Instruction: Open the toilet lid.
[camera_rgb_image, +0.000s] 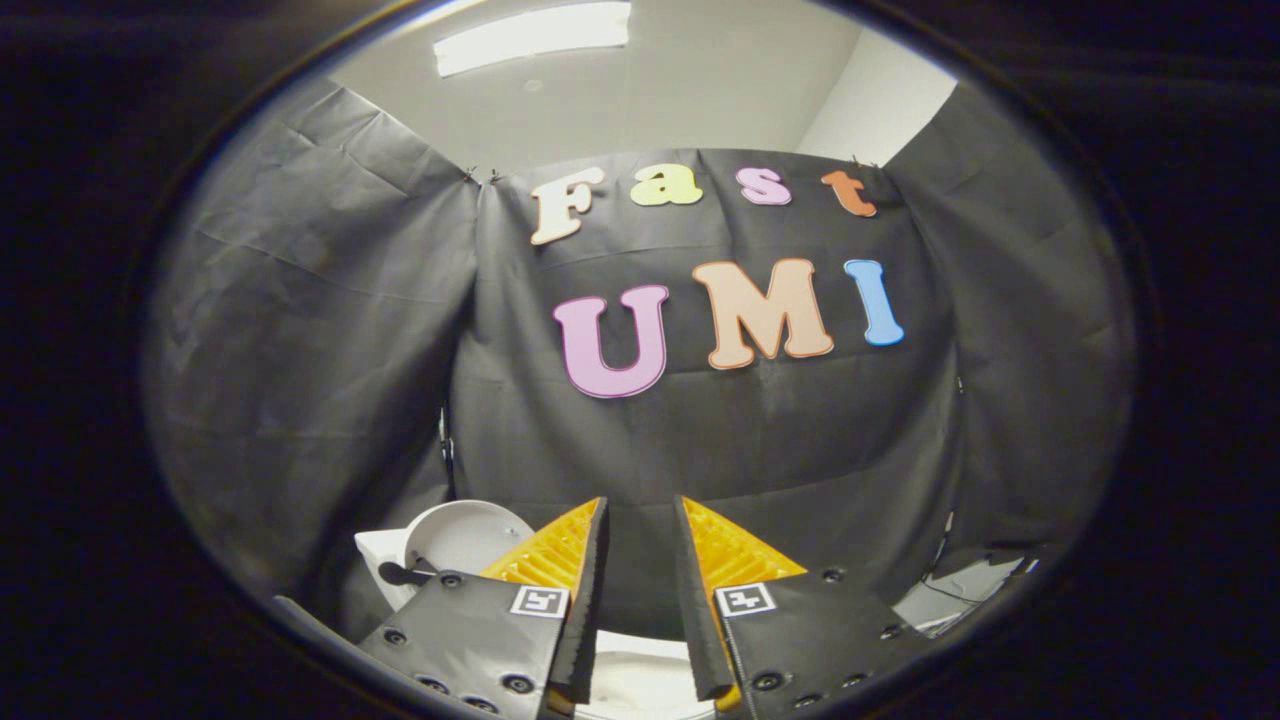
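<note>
I see the toilet lid (465, 535) as a white, rounded panel standing raised and tilted, just left of and beyond the hand-held gripper (640, 520), whose fingers are parted with nothing between them. Below, between the fingers, I see a white toilet surface (640, 680).

One tongs (640, 520) with two fingers (560, 560) set apart, nothing between them; one white toilet (640, 680) below; one raised round lid (465, 535) at left.
</note>
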